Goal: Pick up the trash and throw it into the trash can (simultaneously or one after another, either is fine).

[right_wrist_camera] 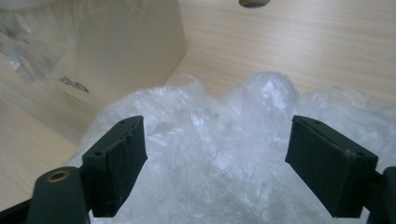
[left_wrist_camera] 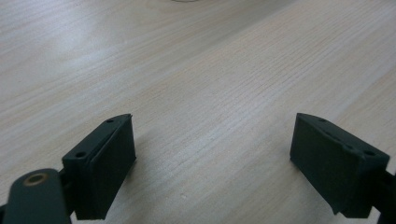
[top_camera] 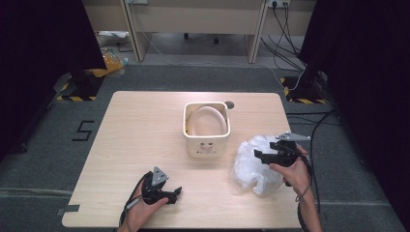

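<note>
Crumpled clear plastic bag (top_camera: pixel 254 164) lying on the table (top_camera: pixel 140 125) at the right, just right of and nearer than the bin (top_camera: pixel 206 129), apart from it. Right gripper (top_camera: pixel 265 155) poised at the bag's right side, pointing left across it; seen along its own jaws, bag (right_wrist_camera: pixel 210 154) directly ahead and below, plastic bulging between jaws that stand wide apart, pads not pressing on it. No clear long axis to the bag: a loose rounded heap, slightly taller toward the bin (right_wrist_camera: pixel 116 46). Right hand (top_camera: pixel 295 169) by far the nearer; likely next move a short push down into the heap and a squeeze on a fold. Left gripper (top_camera: pixel 169 193) well apart at the table's near left edge, resting low, jaws spread, bare wood (left_wrist_camera: pixel 210 93) between them, nothing held. Bin open-topped, cream, square with rounded corners, a pale ring or liner curled inside against the walls; otherwise seemingly empty, though the bottom not fully visible.
</note>
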